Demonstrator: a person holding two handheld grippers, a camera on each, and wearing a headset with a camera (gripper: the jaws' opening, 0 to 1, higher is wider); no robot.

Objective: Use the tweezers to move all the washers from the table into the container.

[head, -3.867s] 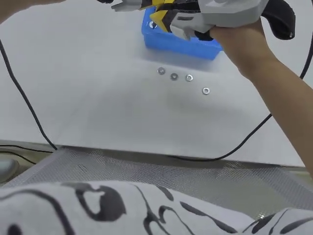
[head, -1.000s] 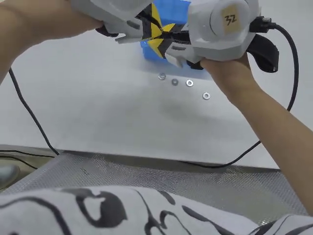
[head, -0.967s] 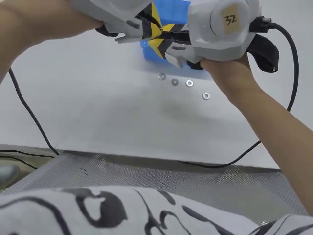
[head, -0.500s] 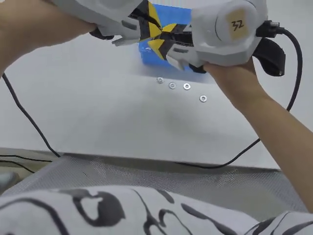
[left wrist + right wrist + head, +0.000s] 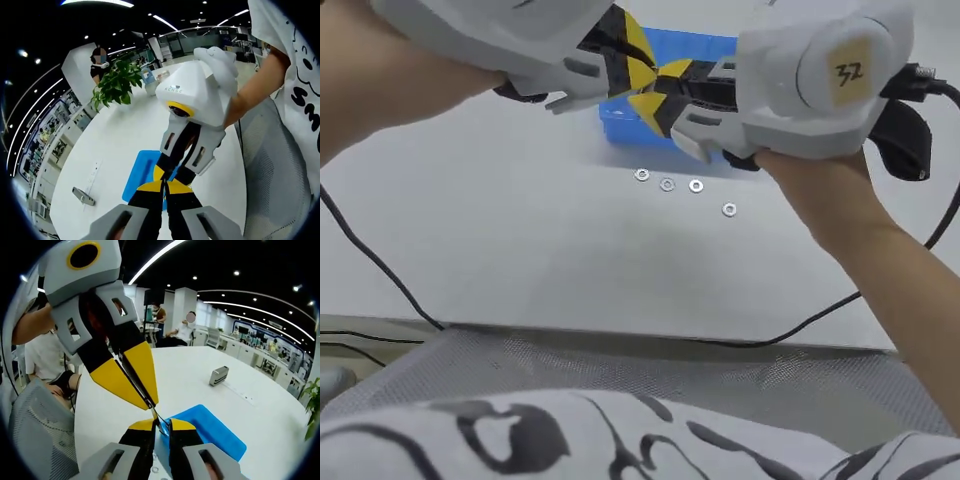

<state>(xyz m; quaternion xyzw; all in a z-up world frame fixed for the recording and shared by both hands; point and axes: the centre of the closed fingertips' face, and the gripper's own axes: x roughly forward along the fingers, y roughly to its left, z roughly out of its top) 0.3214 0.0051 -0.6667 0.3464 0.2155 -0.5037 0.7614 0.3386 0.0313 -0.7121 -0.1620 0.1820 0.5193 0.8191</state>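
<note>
Left gripper (image 5: pixel 166 189) jaws sit clamped on the tweezers (image 5: pixel 159 421), right gripper (image 5: pixel 162 428) jaws nearly closed round their tip (whether they pinch it, I cannot tell); four washers (image 5: pixel 667 185) lie on the table (image 5: pixel 520 250) just before the blue container (image 5: pixel 620 122), so I judge those four are left to move; bare tabletop lies all round them, a cable (image 5: pixel 370 262) trailing near the front edge.

a yellow sticker (image 5: pixel 847 72) on the right claw (image 5: pixel 660 92) housing reads "32".
</note>
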